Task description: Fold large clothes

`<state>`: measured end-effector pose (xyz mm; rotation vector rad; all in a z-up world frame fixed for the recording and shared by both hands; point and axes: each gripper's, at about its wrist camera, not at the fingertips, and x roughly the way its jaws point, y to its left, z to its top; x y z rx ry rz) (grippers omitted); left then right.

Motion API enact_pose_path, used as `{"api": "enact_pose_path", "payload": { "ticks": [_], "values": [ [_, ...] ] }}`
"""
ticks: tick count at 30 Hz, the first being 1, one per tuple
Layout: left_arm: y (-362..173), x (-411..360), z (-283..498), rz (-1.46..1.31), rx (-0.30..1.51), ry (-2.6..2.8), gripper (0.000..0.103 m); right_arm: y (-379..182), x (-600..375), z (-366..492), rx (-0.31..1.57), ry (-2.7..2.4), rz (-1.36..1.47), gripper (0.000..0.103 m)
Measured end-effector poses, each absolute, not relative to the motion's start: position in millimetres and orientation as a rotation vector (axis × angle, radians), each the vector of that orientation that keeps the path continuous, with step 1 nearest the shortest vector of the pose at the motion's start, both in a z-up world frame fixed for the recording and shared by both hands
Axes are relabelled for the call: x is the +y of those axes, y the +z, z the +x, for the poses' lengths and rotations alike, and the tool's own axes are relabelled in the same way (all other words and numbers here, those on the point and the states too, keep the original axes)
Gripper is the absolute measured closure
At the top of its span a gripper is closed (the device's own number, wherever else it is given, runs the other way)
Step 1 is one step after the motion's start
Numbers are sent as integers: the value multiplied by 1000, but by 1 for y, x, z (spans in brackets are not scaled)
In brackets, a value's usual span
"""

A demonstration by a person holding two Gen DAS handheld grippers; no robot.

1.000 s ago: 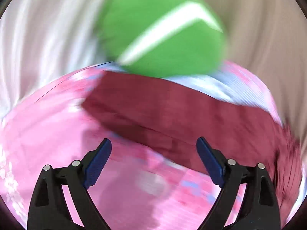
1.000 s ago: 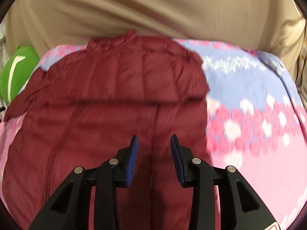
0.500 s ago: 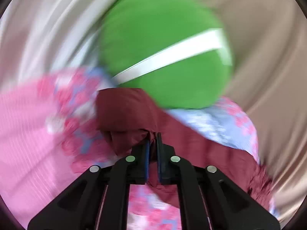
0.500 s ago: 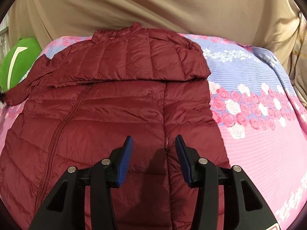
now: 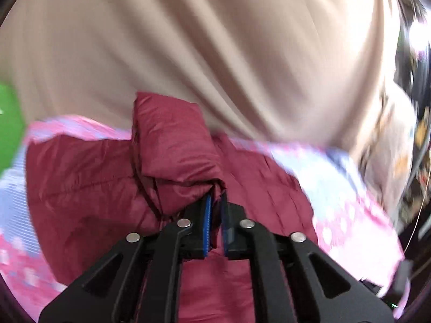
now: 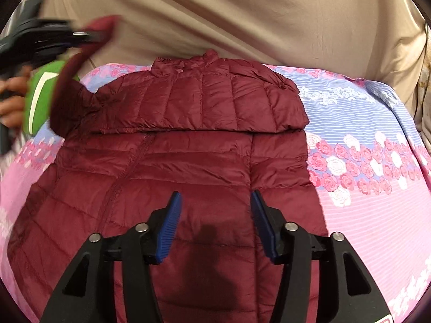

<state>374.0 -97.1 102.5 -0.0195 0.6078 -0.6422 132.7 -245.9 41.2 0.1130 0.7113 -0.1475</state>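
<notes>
A maroon quilted puffer jacket [image 6: 188,161] lies flat on the bed, collar at the far side, its right sleeve folded across the chest. My left gripper [image 5: 215,202] is shut on the cuff of the jacket's left sleeve [image 5: 172,148] and holds it lifted in the air. In the right wrist view the left gripper [image 6: 89,36] shows at the upper left with the raised sleeve [image 6: 67,80] trailing down from it. My right gripper [image 6: 215,202] is open and empty, hovering just above the jacket's lower middle.
The bed has a pink and lilac floral sheet [image 6: 363,161]. A green cushion with a white stripe [image 6: 40,99] sits at the far left corner. A beige curtain [image 6: 256,18] hangs behind the bed. Dark clutter [image 5: 414,107] stands at the right.
My left gripper closed on the sleeve cuff beside the green cushion, then lifted it and swung it right over the jacket. My right gripper opened wider above the jacket's lower part.
</notes>
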Motion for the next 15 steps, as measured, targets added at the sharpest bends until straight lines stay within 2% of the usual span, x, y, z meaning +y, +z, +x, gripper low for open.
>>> {"api": "enact_pose_path", "payload": {
  "ticks": [1,3,5,8,12,15],
  "values": [
    [85,-122,375,11,653,-647,66,41,-249,131,715,-151,106,48],
    [43,-159,374,61,741,-612,25,38,-258,128,729,-164,92,47],
    [12,-176,368,93,759,-610,25,37,-267,125,742,-173,87,46],
    [0,-163,358,107,767,-603,25,40,-285,127,746,-180,92,46],
    [20,-93,343,17,736,-567,15,51,-296,149,728,-134,121,37],
    [30,-32,345,-51,729,-479,15,55,-296,183,740,-72,172,33]
  ]
}}
